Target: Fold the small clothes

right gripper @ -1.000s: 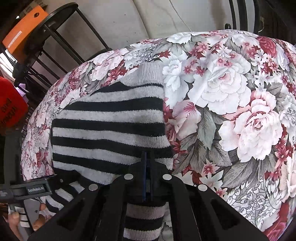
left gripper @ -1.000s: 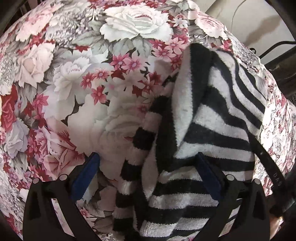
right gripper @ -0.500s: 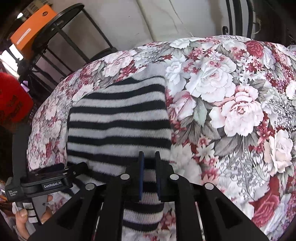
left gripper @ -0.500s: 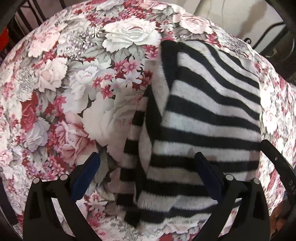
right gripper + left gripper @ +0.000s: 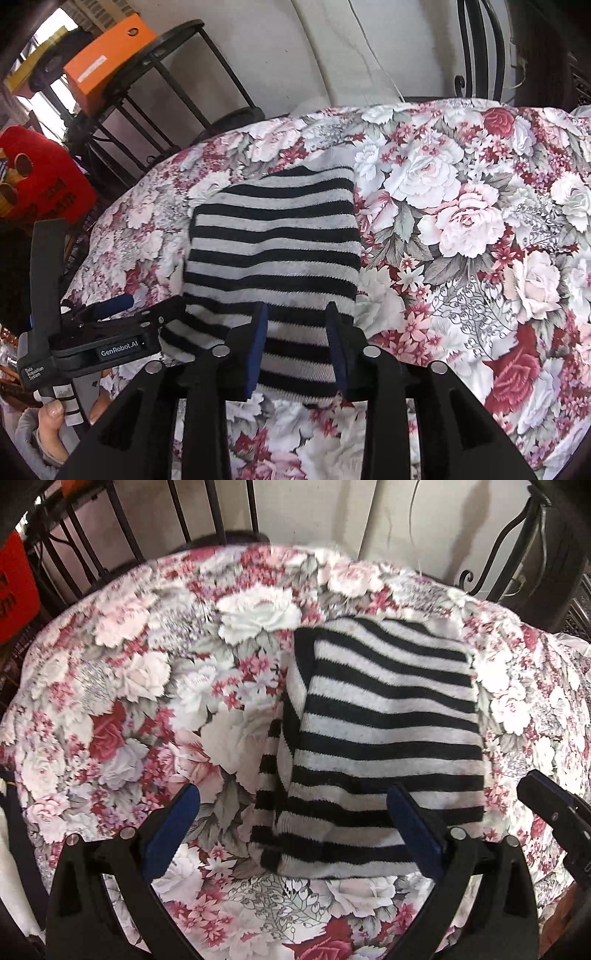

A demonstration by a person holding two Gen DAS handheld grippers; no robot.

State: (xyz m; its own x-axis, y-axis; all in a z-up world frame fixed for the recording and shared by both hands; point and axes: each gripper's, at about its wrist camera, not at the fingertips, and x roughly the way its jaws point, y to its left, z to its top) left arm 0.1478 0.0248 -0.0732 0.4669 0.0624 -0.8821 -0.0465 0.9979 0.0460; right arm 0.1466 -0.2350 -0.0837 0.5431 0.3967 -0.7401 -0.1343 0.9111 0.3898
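striped top [image 5: 388, 738] folded, right gripper [image 5: 297, 314] opening (nothing gripped)

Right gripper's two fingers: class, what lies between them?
In the right wrist view, the striped garment lies between the opening right gripper's fingers, unpinched.

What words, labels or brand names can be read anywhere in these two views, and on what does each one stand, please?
"GenRobot.AI": white print on the side of the left gripper, seen from the right wrist view.
"Data Acquisition System": small white print on the left gripper's handle block.
Red object: dark lettering, too blurred to read.
Orange box on the black stand: pale label, too small to read.
Striped sweater and floral cloth: no text.
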